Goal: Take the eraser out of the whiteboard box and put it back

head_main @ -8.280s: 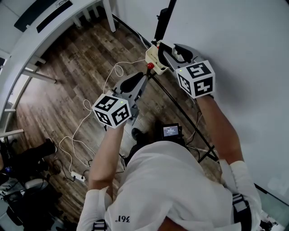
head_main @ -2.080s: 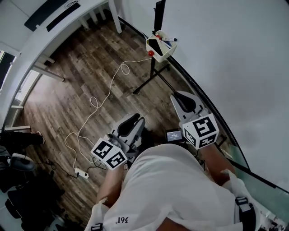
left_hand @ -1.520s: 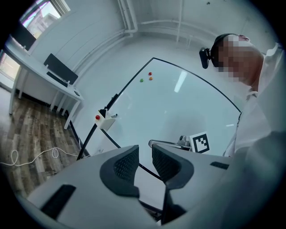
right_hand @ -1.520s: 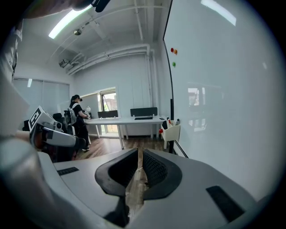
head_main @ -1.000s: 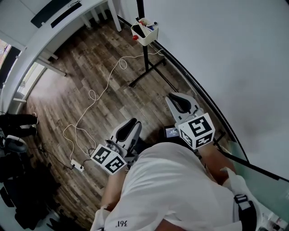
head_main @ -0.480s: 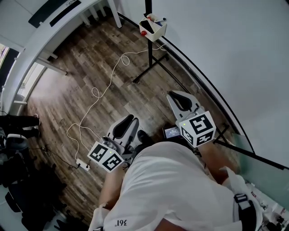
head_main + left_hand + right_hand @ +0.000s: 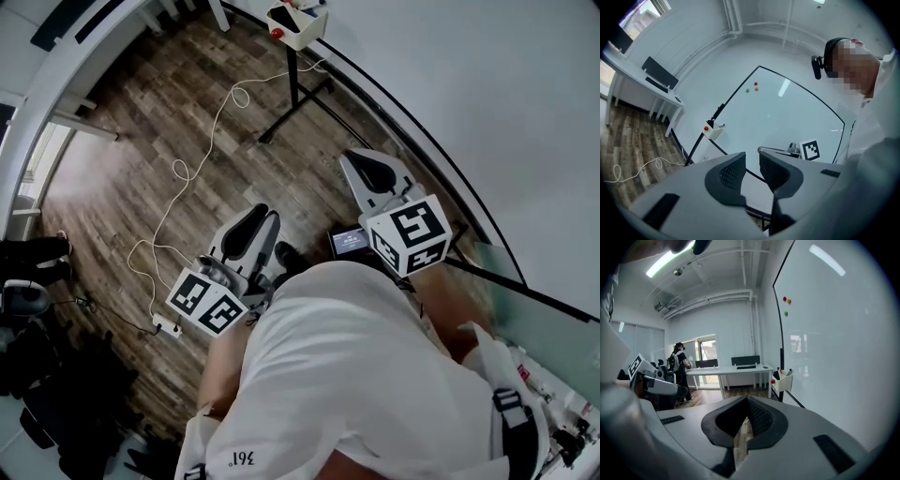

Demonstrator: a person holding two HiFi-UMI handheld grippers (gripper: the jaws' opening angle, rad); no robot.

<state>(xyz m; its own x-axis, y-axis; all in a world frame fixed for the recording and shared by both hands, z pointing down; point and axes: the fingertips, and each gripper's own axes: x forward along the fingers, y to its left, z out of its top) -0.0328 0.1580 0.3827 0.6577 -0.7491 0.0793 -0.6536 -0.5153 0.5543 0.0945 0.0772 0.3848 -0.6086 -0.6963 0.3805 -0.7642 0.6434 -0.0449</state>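
Dark wood-plank floor (image 7: 122,122) runs under a long white desk (image 7: 736,370) set against a pale wall (image 7: 736,329). A bright window (image 7: 707,350) stands behind the desk. A tube light (image 7: 670,259) and white pipes (image 7: 712,298) cross the ceiling. A white cable (image 7: 178,169) snakes over the floor to a power strip (image 7: 167,328).

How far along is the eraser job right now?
Nothing is in hand: the left claw is open and empty, and the right claw is shut on nothing. Both are held well away from the whiteboard box, which has something dark inside, possibly the eraser. So the job looks either finished or not begun, and this moment alone cannot say which.
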